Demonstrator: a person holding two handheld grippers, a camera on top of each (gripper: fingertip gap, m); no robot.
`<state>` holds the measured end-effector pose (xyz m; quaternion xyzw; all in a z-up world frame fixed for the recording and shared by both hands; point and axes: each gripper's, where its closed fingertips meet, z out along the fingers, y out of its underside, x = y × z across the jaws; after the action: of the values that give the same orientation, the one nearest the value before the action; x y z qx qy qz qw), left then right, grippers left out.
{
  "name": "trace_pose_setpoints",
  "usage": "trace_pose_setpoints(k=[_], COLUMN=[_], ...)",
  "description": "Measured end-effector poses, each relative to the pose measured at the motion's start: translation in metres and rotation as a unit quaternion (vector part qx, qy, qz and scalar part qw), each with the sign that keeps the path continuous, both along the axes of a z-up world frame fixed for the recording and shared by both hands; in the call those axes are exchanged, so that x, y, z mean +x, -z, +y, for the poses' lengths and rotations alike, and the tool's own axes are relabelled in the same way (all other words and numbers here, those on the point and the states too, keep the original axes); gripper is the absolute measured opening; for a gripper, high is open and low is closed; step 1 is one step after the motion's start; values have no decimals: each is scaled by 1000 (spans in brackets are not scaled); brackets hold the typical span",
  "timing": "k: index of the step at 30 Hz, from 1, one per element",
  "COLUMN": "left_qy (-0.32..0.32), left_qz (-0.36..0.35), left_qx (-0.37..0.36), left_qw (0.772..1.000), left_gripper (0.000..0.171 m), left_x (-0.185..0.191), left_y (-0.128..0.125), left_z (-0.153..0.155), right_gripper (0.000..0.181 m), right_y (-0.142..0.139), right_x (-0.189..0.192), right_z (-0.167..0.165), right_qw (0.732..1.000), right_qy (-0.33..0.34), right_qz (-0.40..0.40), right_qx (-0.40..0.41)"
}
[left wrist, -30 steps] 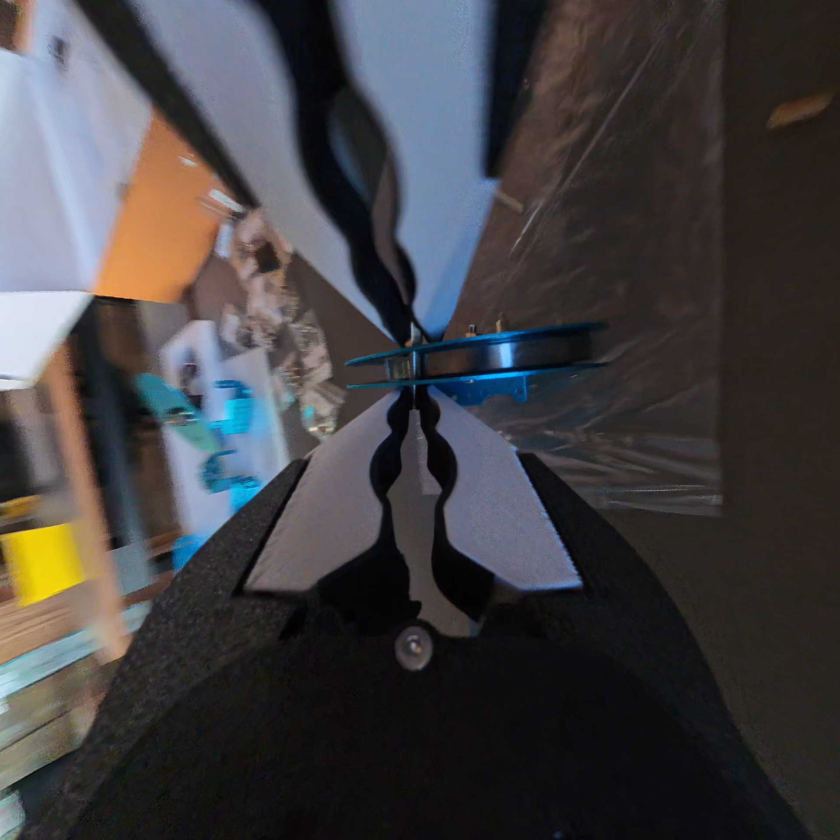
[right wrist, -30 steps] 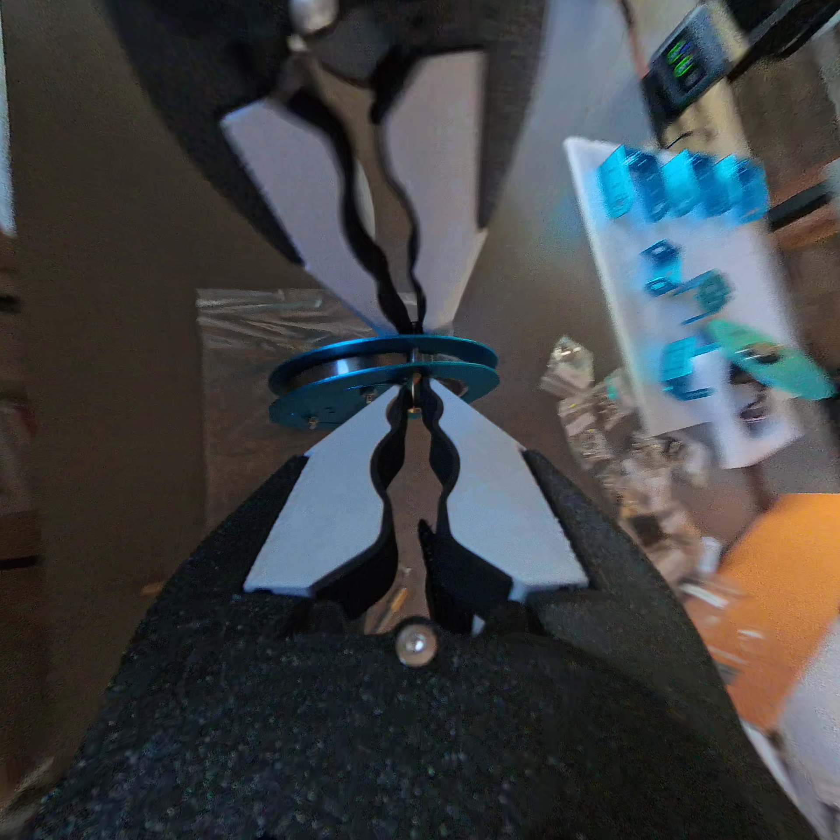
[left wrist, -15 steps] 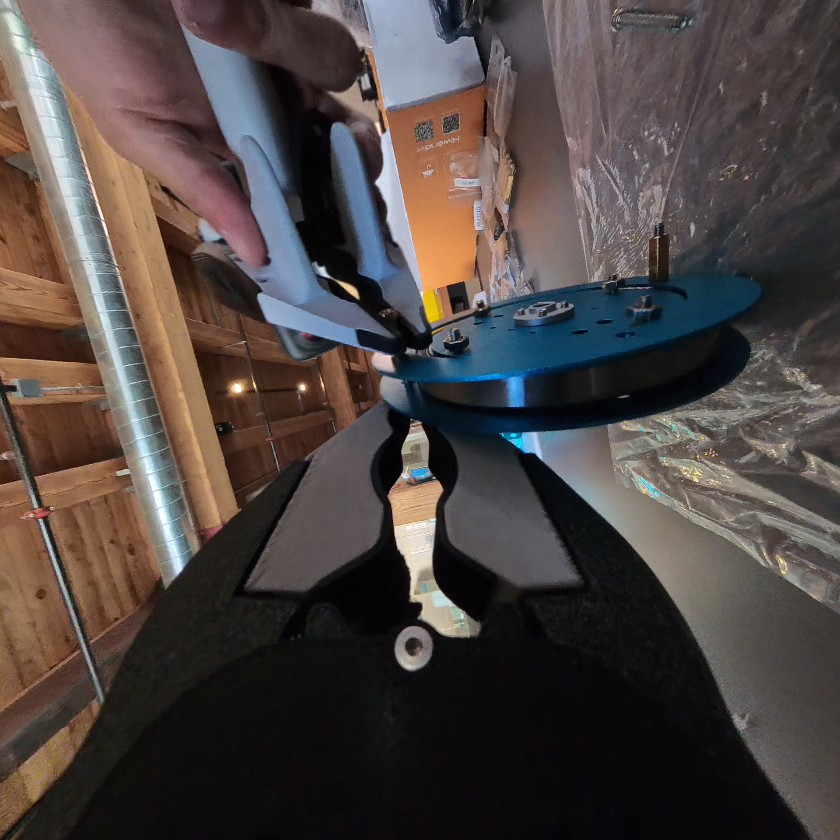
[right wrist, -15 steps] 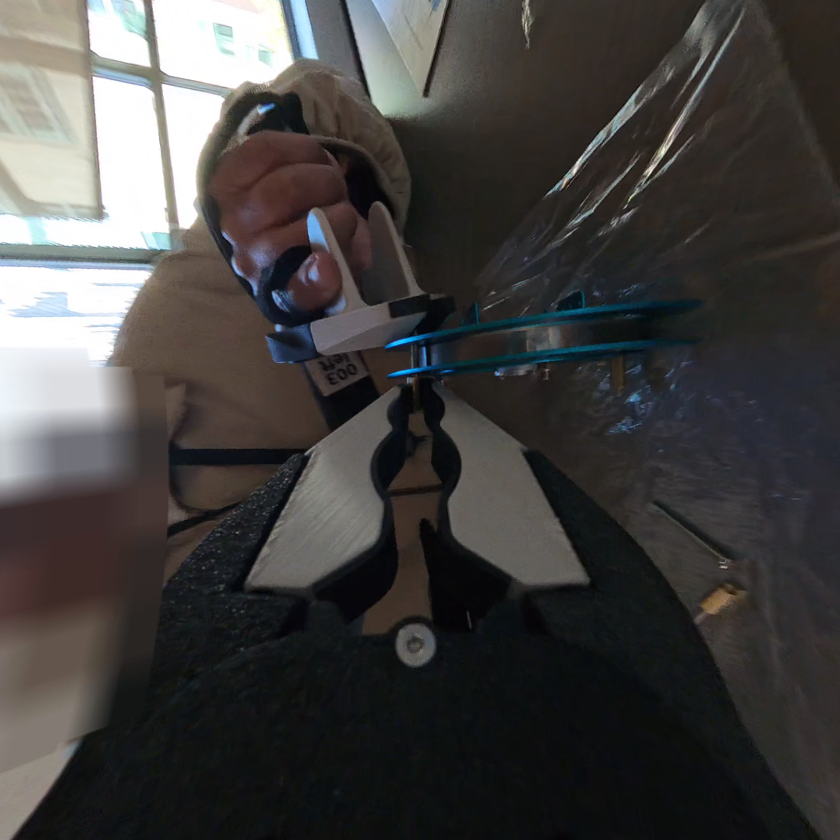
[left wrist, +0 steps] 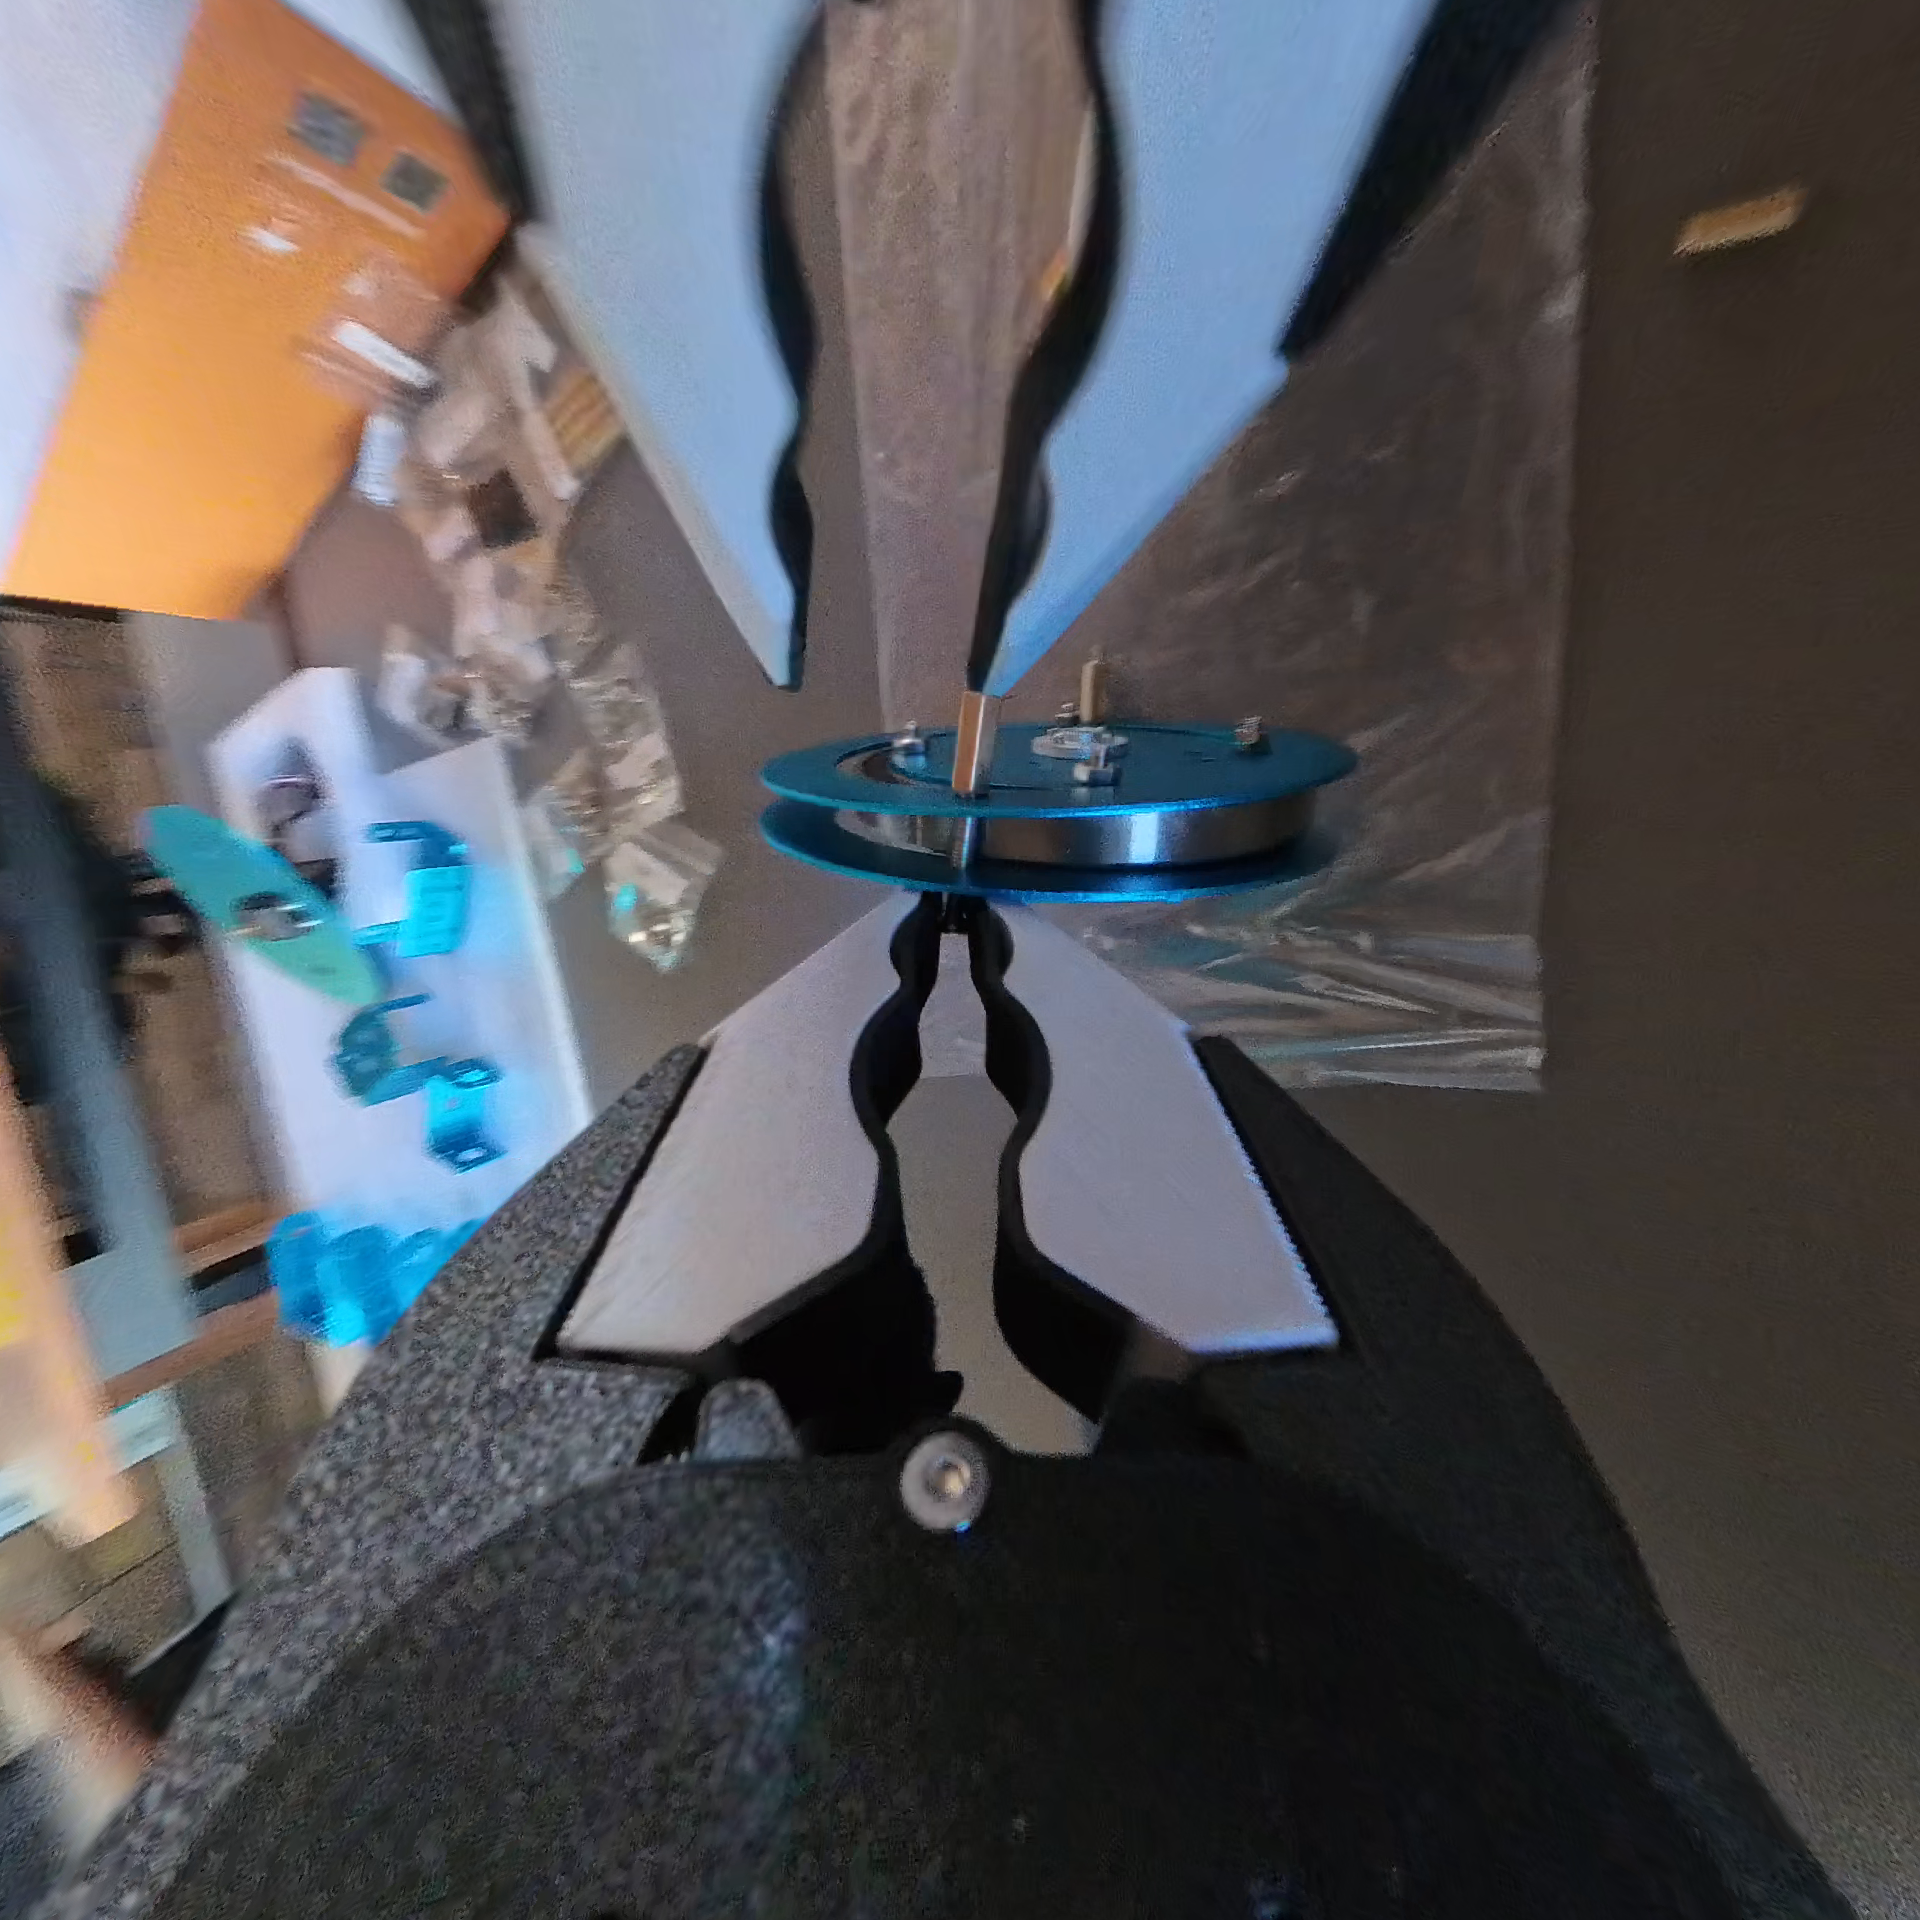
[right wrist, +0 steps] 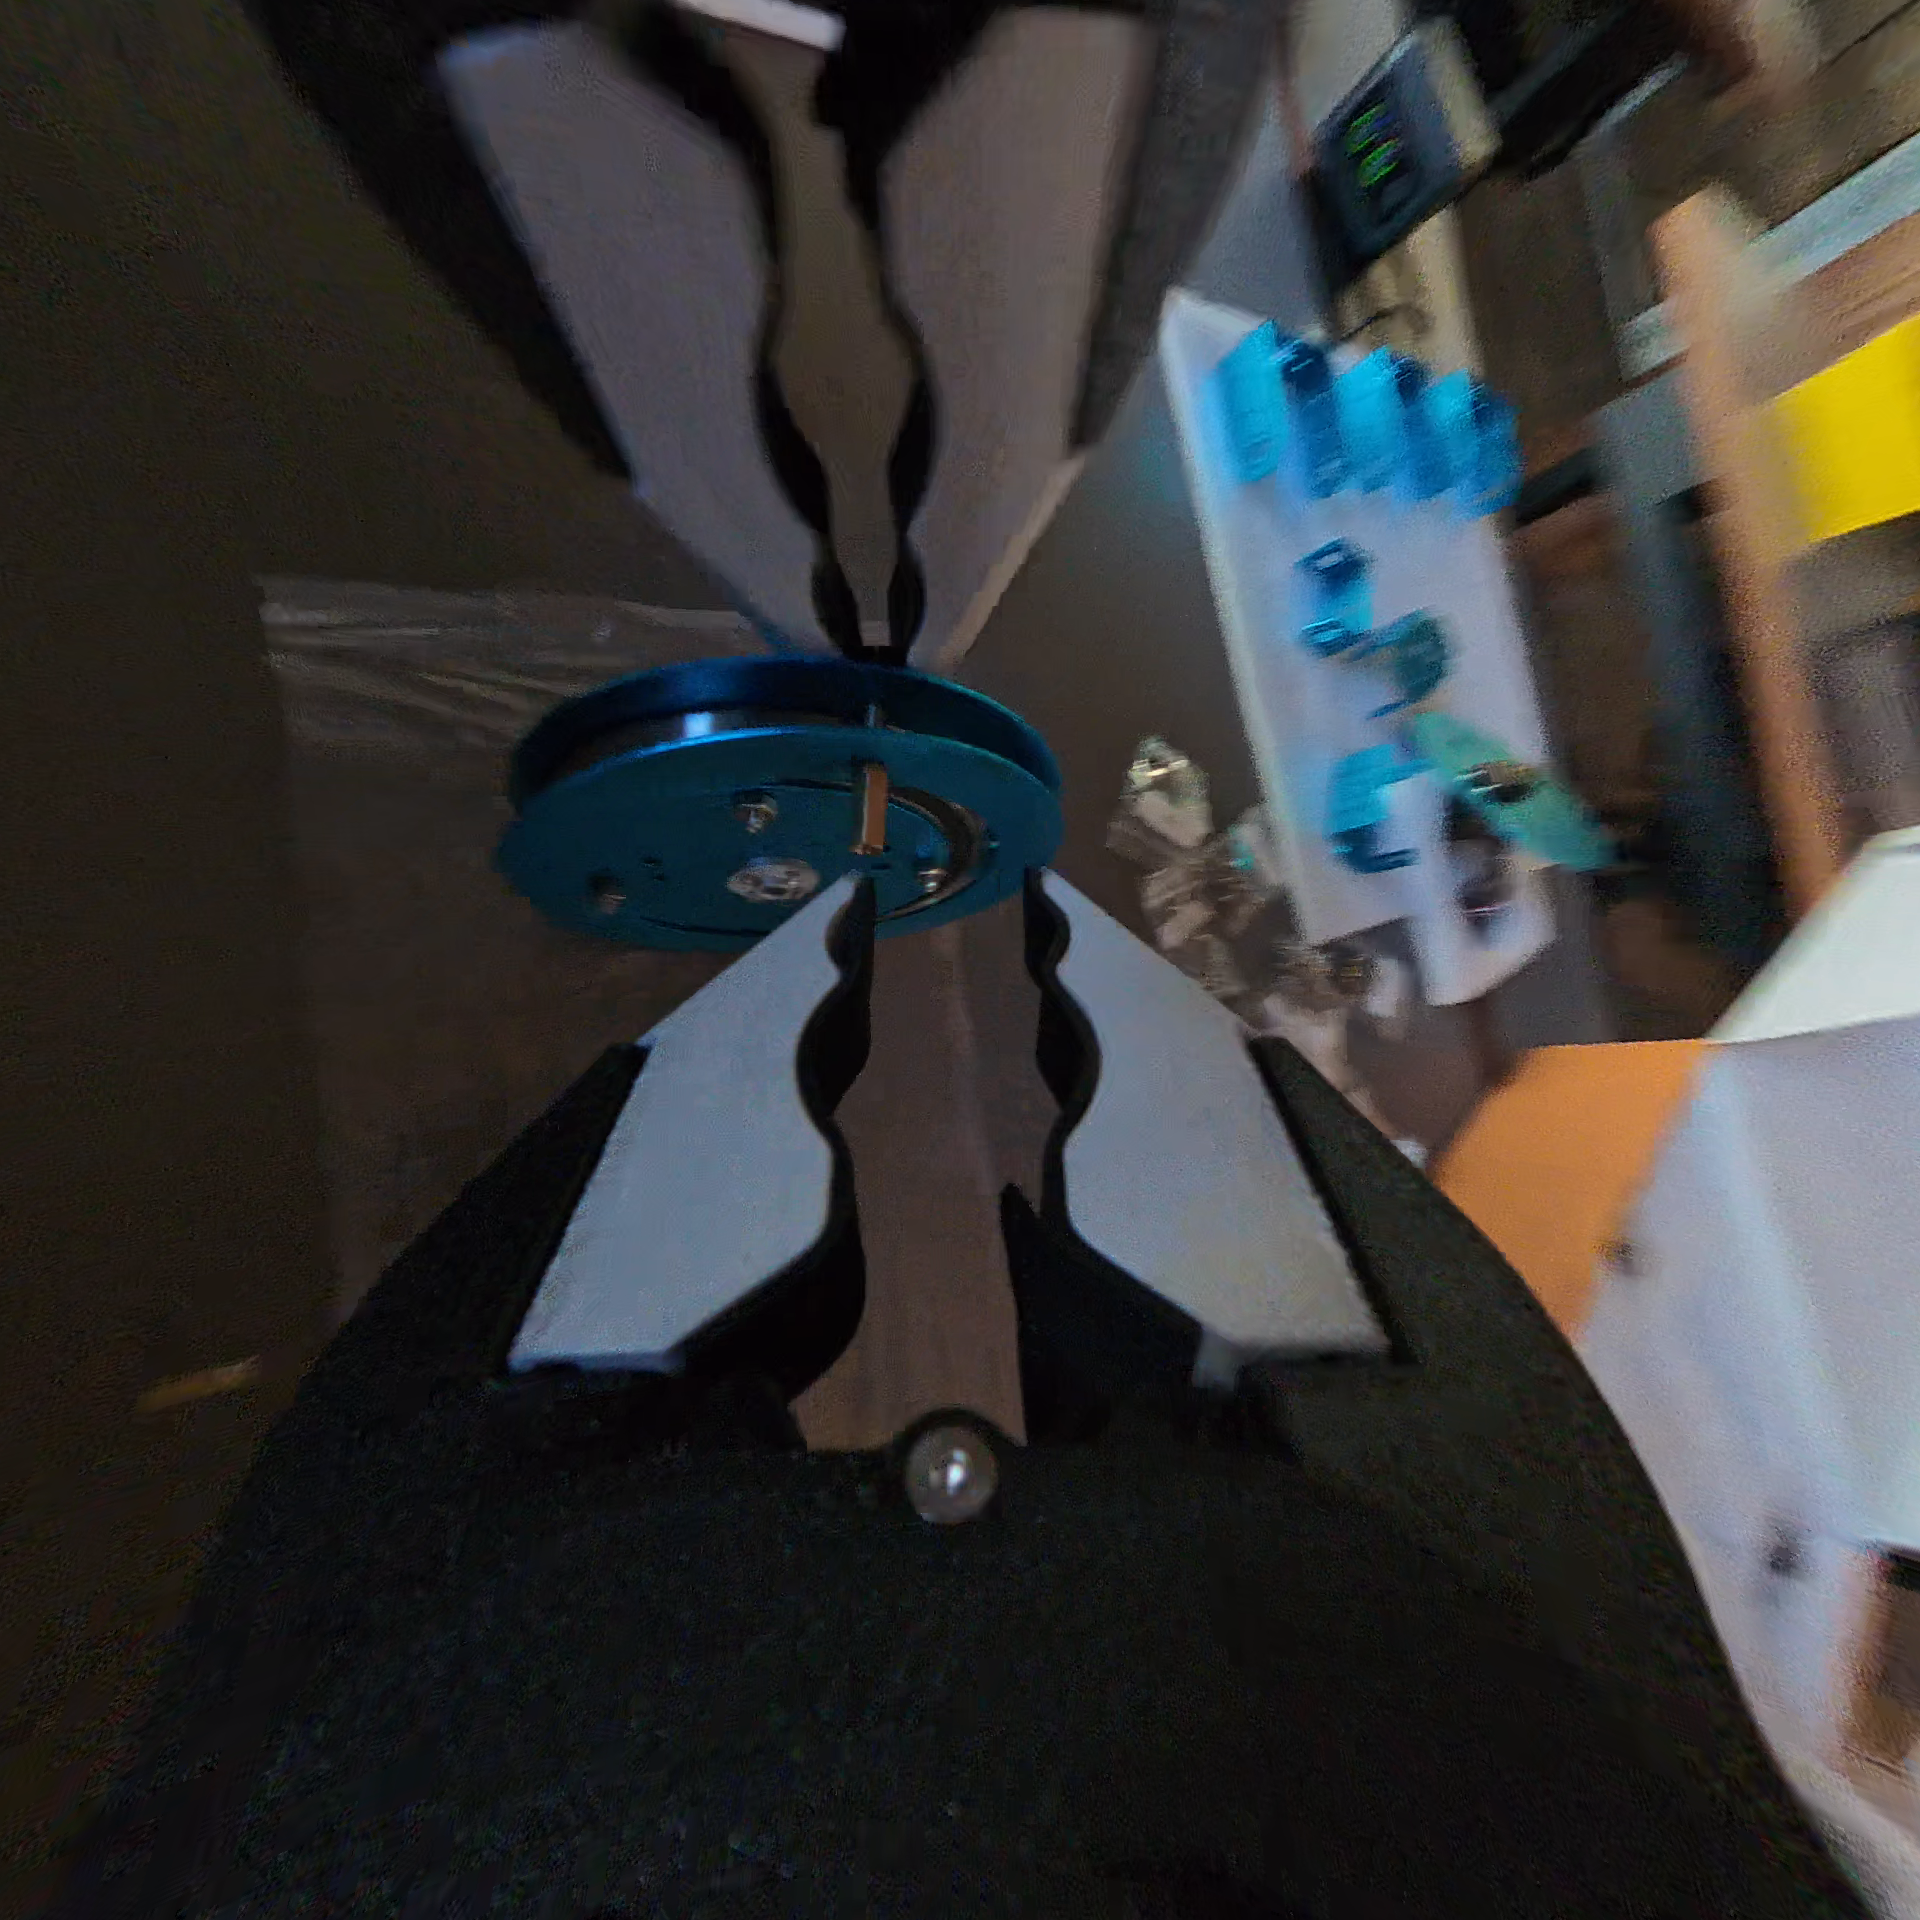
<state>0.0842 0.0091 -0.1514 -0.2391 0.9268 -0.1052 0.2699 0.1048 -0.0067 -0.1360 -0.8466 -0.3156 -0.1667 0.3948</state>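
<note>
A blue two-plate disc assembly (left wrist: 1143,764) with a steel ring between its plates hangs above the brown table. My left gripper (left wrist: 951,916) is shut on a small stud at the underside of its near rim. It enters the right wrist view from the top (right wrist: 878,649). A thin metal standoff (left wrist: 975,743) stands upright in the upper plate. My right gripper (right wrist: 945,894) is open, with its fingertips on either side of the standoff (right wrist: 871,821) and just off the disc (right wrist: 675,831). One of its tips touches the standoff's top in the left wrist view (left wrist: 888,681).
A clear plastic bag (left wrist: 1403,623) lies on the table under the disc. A white tray (left wrist: 488,810) with several blue brackets, small parts bags (left wrist: 623,790) and an orange box (left wrist: 208,364) lie to one side. A loose brass standoff (left wrist: 1735,218) lies on the table. The tips of both grippers are at nearly the same place.
My right gripper has opened and let go of the standoff, which stays in the disc. Both views have swung from the room back down over the table. My left gripper stays shut.
</note>
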Motion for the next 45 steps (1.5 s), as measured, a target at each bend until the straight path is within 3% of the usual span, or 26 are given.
trace_pose_setpoints(k=[2, 6, 9, 12, 14, 15, 18, 21, 23, 25, 27, 29, 30, 31, 33, 34, 35, 36, 38, 42, 45], left_qy=[-2, -21, -37, -34, -33, -29, -13, 7, 15, 28, 38, 63, 74, 79, 73, 72, 67, 62, 56, 35, 17], left_qz=[55, 141, 175, 178, 170, 155, 91, 4, -60, -141, -221, -301, -336, -361, -379, -383, -383, -381, -367, -259, -174], left_qx=[-55, -146, -199, -206, -198, -185, -128, -89, -35, 65, 178, 306, 348, 368, 387, 389, 387, 379, 354, 260, 174], left_qw=[997, 979, 964, 962, 965, 970, 987, 996, 997, 987, 958, 901, 872, 853, 837, 835, 836, 841, 859, 930, 969], left_gripper=[3, 3, 2, 3, 2, 2, 2, 2, 2, 2, 1, 1, 1, 0, 0, 0, 0, 1, 2, 3, 2], left_x=[-4, -6, -3, 0, 2, 4, 9, 11, 12, 15, 20, 22, 22, 21, 22, 23, 23, 23, 23, 23, 20], left_y=[1, 0, -2, -2, -2, -2, -1, -2, -3, -5, -9, -13, -15, -16, -18, -19, -19, -19, -18, -13, -8], left_z=[-5, -10, -14, -14, -15, -14, -12, -16, -18, -16, -13, -12, -16, -19, -18, -18, -16, -15, -13, -3, 1], right_gripper=[28, 17, 24, 25, 18, 5, 4, 4, 4, 4, 4, 4, 4, 4, 4, 4, 4, 4, 5, 12, 27], right_y=[-3, -9, 2, 0, -1, -7, -5, 0, 2, 4, 6, 6, 6, 5, 3, 2, 2, 2, 2, 6, 10], right_x=[0, -6, -11, -9, -4, -2, -2, -3, -7, -9, -10, -13, -16, -21, -24, -26, -28, -28, -27, -21, -7], right_z=[2, 2, 1, 2, 4, 5, 4, -1, -5, -9, -11, -14, -19, -25, -28, -29, -30, -29, -26, -20, -11], right_qw=[989, 917, 912, 904, 905, 902, 948, 996, 997, 981, 951, 903, 855, 790, 663, 620, 602, 610, 665, 826, 938], right_qy=[-4, -17, -23, -7, 2, 9, 3, -6, -7, -5, 7, 18, 30, 37, 46, 46, 44, 41, 30, -5, -10], right_qz=[-122, -341, -357, -376, -376, -379, -280, -70, 71, 178, 269, 361, 426, 496, 607, 635, 645, 640, 602, 455, 276], right_qx=[81, 207, 204, 204, 197, 208, 151, 63, -5, -76, -150, -234, -293, -358, -436, -459, -469, -466, -441, -332, -207])
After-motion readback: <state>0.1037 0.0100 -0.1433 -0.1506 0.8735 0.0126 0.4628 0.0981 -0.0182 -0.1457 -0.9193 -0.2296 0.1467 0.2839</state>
